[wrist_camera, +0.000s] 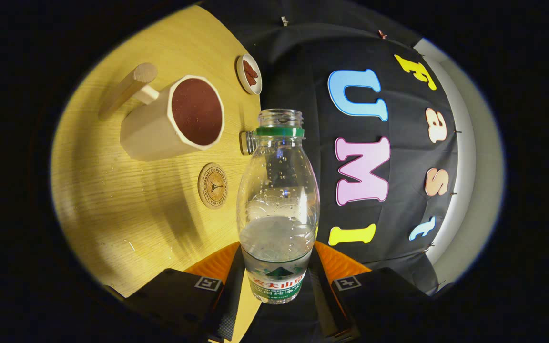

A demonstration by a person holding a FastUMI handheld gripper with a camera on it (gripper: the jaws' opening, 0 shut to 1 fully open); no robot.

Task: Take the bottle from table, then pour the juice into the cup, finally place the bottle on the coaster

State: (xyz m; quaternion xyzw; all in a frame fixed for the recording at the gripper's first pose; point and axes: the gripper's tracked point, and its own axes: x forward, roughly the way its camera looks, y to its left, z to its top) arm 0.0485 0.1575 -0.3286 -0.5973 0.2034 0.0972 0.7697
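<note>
The tool [278, 286] is clamping the bottle [278, 209] low on its body, a finger pressing each side, and holding it uncapped, part full, above the near edge of the bench [112, 200]. The view is tilting, so the pour seems to be coming up or just finishing; I cannot tell which. The cup [174, 119] is sitting far left, the coaster [212, 186] just nearer. Keeping the grip firm and tipping slowly over the cup's rim should be avoiding spills.

The clear bottle [278, 200] wears a green neck ring and a green, red and white label. The cream cup [172, 121] is dark red inside. The tan coaster [212, 186] carries brown printing on the yellow wood-grain tabletop [127, 209].
</note>
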